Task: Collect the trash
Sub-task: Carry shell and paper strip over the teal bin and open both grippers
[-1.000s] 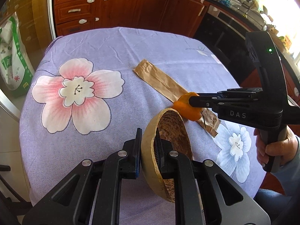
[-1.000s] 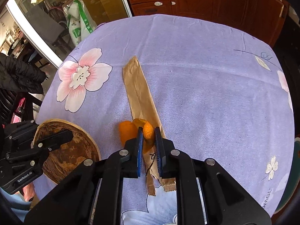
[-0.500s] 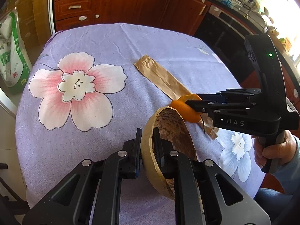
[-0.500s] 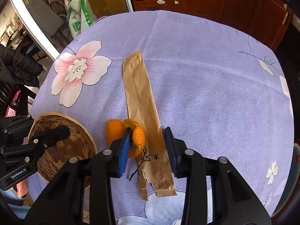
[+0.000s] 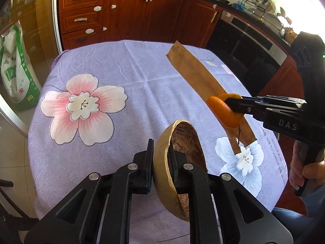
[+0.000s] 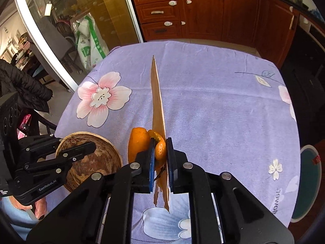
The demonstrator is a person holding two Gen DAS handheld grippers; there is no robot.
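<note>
My left claw [image 5: 160, 158] is clamped on the rim of the brown coconut-shell bowl [image 5: 182, 158], holding it tilted above the lilac flowered cloth on the worktop [image 5: 121, 77]. My right claw [image 6: 160, 158] grips the curled orange peel [image 6: 142, 144] together with the long brown paper sleeve [image 6: 157, 101], both raised off the cloth; the sleeve shows edge-on in the right wrist view. The peel hangs just beside the bowl's rim, slightly above it in the left wrist view.
</note>
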